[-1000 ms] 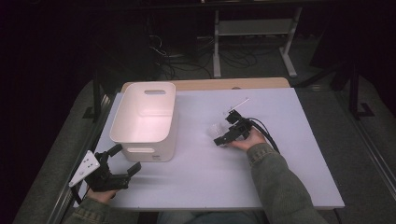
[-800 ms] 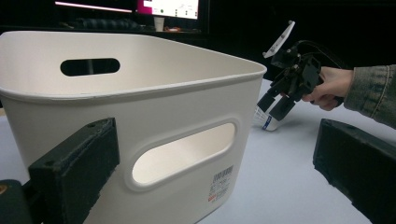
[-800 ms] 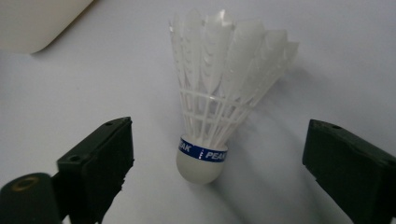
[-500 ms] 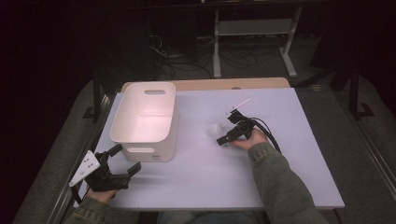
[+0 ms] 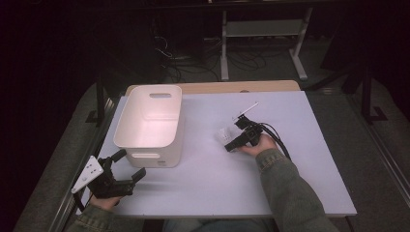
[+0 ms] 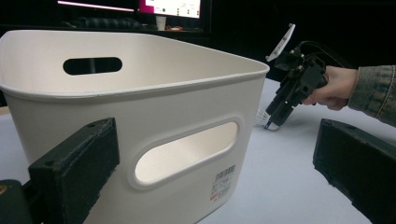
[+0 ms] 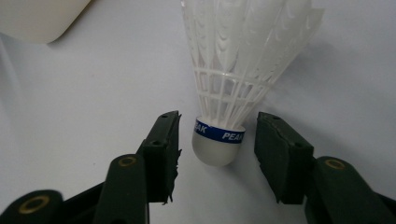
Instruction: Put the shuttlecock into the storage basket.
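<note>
A white plastic shuttlecock lies on the white table, its cork with a blue band pointing at my right gripper. That gripper is open, one jaw on each side of the cork with a small gap on both sides. In the high view the shuttlecock lies mid-table, just right of the white bin, with the right gripper at it. My left gripper is open at the table's front left, facing the bin's near wall. The left gripper view also shows the right gripper down at the shuttlecock.
The bin stands empty, with handle slots in its end walls. A wooden board edge runs along the table's far side. Beyond it are a dark floor, cables and a metal stand.
The right hand and gripper have shifted slightly right and toward the near edge, staying at the shuttlecock. The left gripper and the bin have not moved.
</note>
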`<act>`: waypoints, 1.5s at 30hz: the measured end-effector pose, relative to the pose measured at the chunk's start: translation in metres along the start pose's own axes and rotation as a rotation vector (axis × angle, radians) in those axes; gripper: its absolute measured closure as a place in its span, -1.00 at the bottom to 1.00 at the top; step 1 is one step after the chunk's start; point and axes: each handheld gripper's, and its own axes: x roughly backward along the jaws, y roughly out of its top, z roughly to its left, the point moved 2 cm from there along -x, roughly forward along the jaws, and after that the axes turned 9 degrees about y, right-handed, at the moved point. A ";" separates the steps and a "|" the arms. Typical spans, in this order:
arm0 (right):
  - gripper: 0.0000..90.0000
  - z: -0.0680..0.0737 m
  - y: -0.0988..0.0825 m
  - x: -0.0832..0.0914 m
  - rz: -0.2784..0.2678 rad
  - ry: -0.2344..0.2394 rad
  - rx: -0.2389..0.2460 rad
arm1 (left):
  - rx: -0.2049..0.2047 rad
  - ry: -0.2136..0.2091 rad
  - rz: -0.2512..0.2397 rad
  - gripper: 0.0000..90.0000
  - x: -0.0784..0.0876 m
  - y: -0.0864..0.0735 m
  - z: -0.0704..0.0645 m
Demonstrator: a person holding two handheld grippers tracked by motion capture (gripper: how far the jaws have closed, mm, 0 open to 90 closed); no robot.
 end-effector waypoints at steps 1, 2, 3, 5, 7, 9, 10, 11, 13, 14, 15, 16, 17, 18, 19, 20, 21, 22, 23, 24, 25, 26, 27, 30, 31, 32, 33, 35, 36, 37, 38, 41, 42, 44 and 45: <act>0.12 0.001 0.000 0.000 0.002 0.002 -0.004 | -0.002 0.000 0.000 -1.00 0.000 0.000 0.000; 0.13 0.001 0.000 0.000 0.001 -0.001 -0.003 | 0.000 0.000 0.001 -1.00 0.000 0.000 0.000; 0.14 0.001 0.000 -0.001 -0.001 0.007 -0.004 | 0.001 0.000 0.000 -1.00 0.000 0.000 0.000; 0.18 0.001 0.001 -0.001 -0.005 0.006 -0.005 | -0.005 0.000 0.005 -1.00 0.000 0.000 0.000; 0.22 0.001 0.001 -0.001 -0.006 0.011 -0.009 | -0.009 0.000 0.010 -1.00 0.001 0.000 0.000; 0.29 0.001 0.001 -0.001 -0.007 0.004 -0.014 | -0.009 -0.001 0.008 -1.00 0.000 0.000 0.000; 0.32 0.000 0.001 0.000 -0.007 0.001 -0.015 | -0.009 -0.001 0.008 -1.00 0.000 0.000 0.000; 0.34 -0.001 0.001 0.000 -0.009 -0.004 -0.014 | -0.004 -0.001 0.003 -1.00 0.000 0.000 0.000; 0.39 -0.001 0.000 0.000 -0.019 -0.010 -0.038 | -0.003 -0.001 0.004 -1.00 0.000 0.000 0.000; 0.40 -0.002 0.000 0.001 -0.020 -0.010 -0.035 | -0.004 -0.001 0.004 -1.00 0.001 0.000 0.000; 0.41 -0.002 0.000 0.001 -0.018 -0.008 -0.044 | -0.003 -0.001 0.004 -1.00 0.000 0.000 0.000; 0.41 -0.002 0.000 0.001 -0.018 -0.010 -0.053 | -0.004 -0.002 0.003 -1.00 0.000 0.000 0.000; 0.41 -0.001 0.000 0.001 -0.017 -0.014 -0.057 | -0.004 -0.001 0.004 -1.00 0.001 0.000 0.000; 0.41 -0.001 0.000 0.002 -0.015 -0.015 -0.056 | -0.004 -0.001 0.004 -1.00 0.001 0.000 0.000; 0.41 -0.001 0.000 0.002 -0.017 -0.013 -0.056 | -0.002 0.000 0.002 -1.00 0.001 0.000 0.000; 0.42 -0.002 -0.001 0.002 -0.022 -0.010 -0.045 | -0.005 0.000 0.004 -1.00 0.001 0.000 0.000; 0.42 -0.002 -0.001 0.003 -0.025 -0.007 -0.041 | -0.001 0.000 0.002 -1.00 0.001 0.000 0.000; 0.42 -0.002 -0.001 0.003 -0.028 -0.007 -0.040 | -0.001 -0.001 0.002 -1.00 0.001 0.000 0.000; 0.42 -0.001 -0.002 0.003 -0.029 -0.012 -0.046 | -0.002 0.000 0.002 -1.00 0.001 0.000 0.000; 0.42 -0.001 -0.002 0.003 -0.031 -0.013 -0.046 | -0.002 0.000 0.002 -1.00 0.001 0.000 0.000; 0.42 -0.001 -0.002 0.004 -0.032 -0.006 -0.042 | -0.001 -0.001 0.002 -1.00 0.001 0.000 -0.001; 0.42 -0.001 -0.002 0.004 -0.032 -0.006 -0.042 | -0.001 -0.001 0.002 -1.00 0.001 0.000 -0.001; 0.42 -0.001 -0.003 0.004 -0.041 -0.005 -0.031 | 0.002 -0.002 0.001 -1.00 0.001 0.000 -0.001; 0.42 0.000 -0.003 0.006 -0.056 -0.009 -0.027 | 0.002 -0.002 0.000 -1.00 0.001 0.000 -0.001; 0.42 0.001 -0.002 0.007 -0.060 -0.002 -0.028 | 0.002 -0.002 -0.001 -1.00 0.001 0.000 -0.001; 0.42 0.002 -0.002 0.008 -0.063 -0.007 -0.028 | 0.001 -0.001 0.001 -1.00 0.001 0.000 -0.001; 0.42 0.003 -0.002 0.009 -0.065 -0.007 -0.027 | -0.003 -0.001 0.001 -1.00 0.001 0.000 0.000; 0.42 0.004 -0.002 0.011 -0.074 -0.004 -0.028 | 0.002 -0.001 -0.001 -1.00 0.001 0.000 -0.001; 0.42 0.005 -0.001 0.012 -0.080 -0.002 -0.017 | 0.002 -0.001 -0.002 -1.00 0.001 0.000 -0.001; 0.42 0.005 -0.001 0.013 -0.086 -0.004 -0.013 | 0.002 -0.001 -0.001 -1.00 0.001 0.000 -0.001; 0.42 0.007 -0.001 0.015 -0.089 -0.002 -0.019 | 0.002 -0.002 -0.002 -1.00 0.001 0.000 -0.001; 0.42 0.009 -0.001 0.019 -0.101 -0.001 -0.004 | 0.000 -0.002 -0.002 -1.00 0.001 0.000 -0.001; 0.42 0.010 -0.001 0.020 -0.107 -0.001 -0.003 | 0.000 -0.002 -0.002 -1.00 0.001 0.000 -0.001; 0.42 0.012 -0.001 0.021 -0.116 0.000 0.003 | 0.000 -0.002 -0.001 -1.00 0.001 0.000 -0.001; 0.42 0.014 -0.001 0.022 -0.117 0.004 0.004 | 0.000 -0.002 -0.001 -1.00 0.001 0.000 -0.001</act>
